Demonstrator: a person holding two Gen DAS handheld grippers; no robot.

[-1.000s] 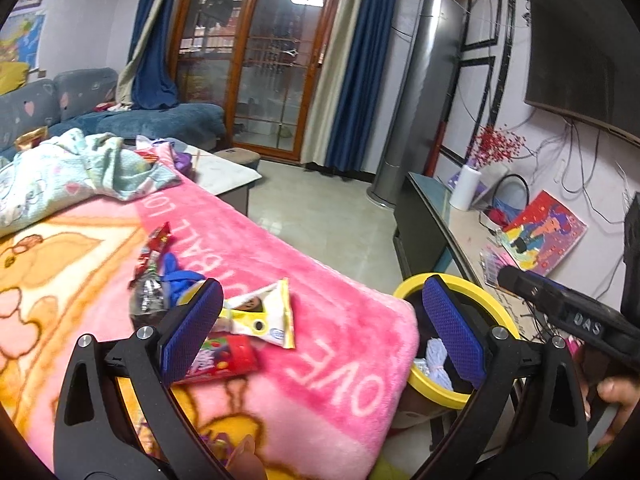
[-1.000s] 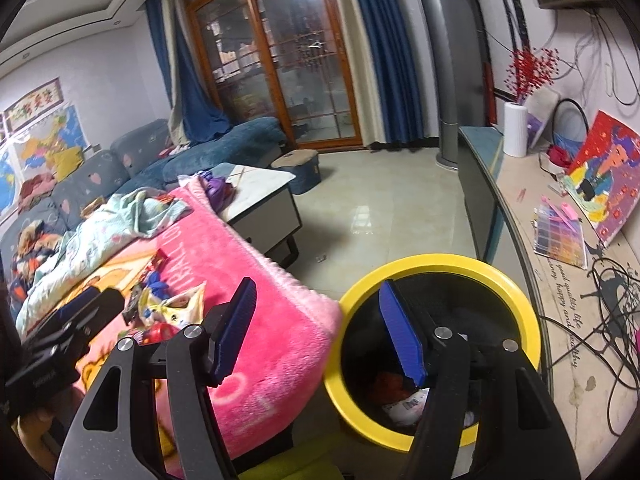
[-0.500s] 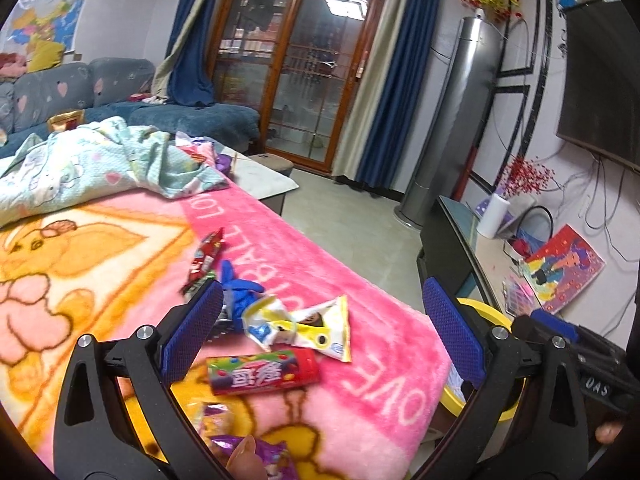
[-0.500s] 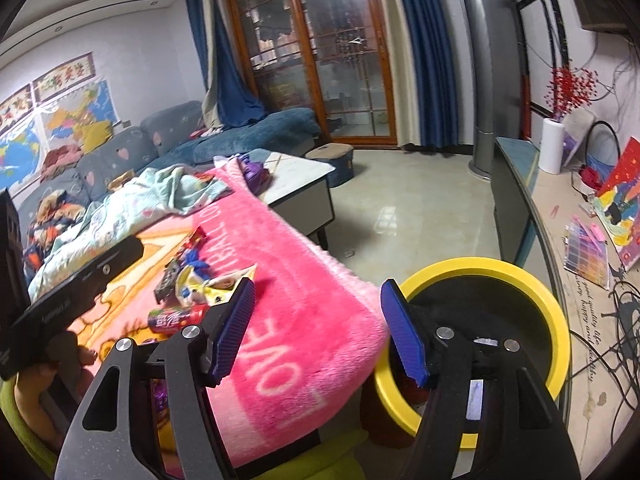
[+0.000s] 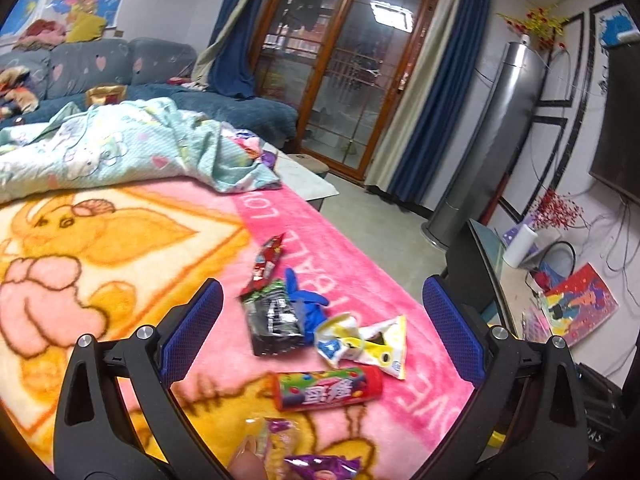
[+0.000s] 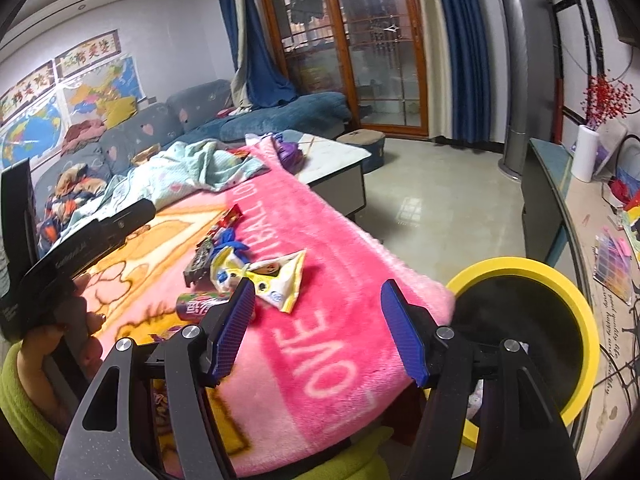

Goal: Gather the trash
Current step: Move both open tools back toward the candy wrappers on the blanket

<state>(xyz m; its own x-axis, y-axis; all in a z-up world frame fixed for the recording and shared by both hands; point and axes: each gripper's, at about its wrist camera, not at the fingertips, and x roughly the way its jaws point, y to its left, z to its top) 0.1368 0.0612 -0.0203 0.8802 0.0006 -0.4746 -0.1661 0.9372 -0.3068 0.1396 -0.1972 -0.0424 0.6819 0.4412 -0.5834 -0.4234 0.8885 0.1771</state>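
Observation:
Trash lies on a pink blanket (image 5: pixel 352 240): a red candy tube (image 5: pixel 328 390), a yellow-white snack wrapper (image 5: pixel 362 344), a black wrapper (image 5: pixel 274 322), a blue glove (image 5: pixel 306 302), a red wrapper (image 5: pixel 268 260) and purple wrappers (image 5: pixel 320 464). My left gripper (image 5: pixel 320 332) is open and empty, hovering above the pile. My right gripper (image 6: pixel 320 326) is open and empty over the blanket's edge, with the snack wrapper (image 6: pixel 276 280) and tube (image 6: pixel 198 304) just beyond its left finger. The yellow-rimmed black bin (image 6: pixel 560 296) stands to its right.
A crumpled light-green blanket (image 5: pixel 120 152) lies at the far end. A white coffee table (image 6: pixel 332 156) and blue sofa (image 6: pixel 280 112) stand beyond. A low TV cabinet (image 6: pixel 560 184) with clutter runs along the right wall. Tiled floor (image 6: pixel 432 200) lies between.
Both grippers swung left, away from the bin and over the blanket. The left gripper now faces the trash pile; the right one left the bin opening.

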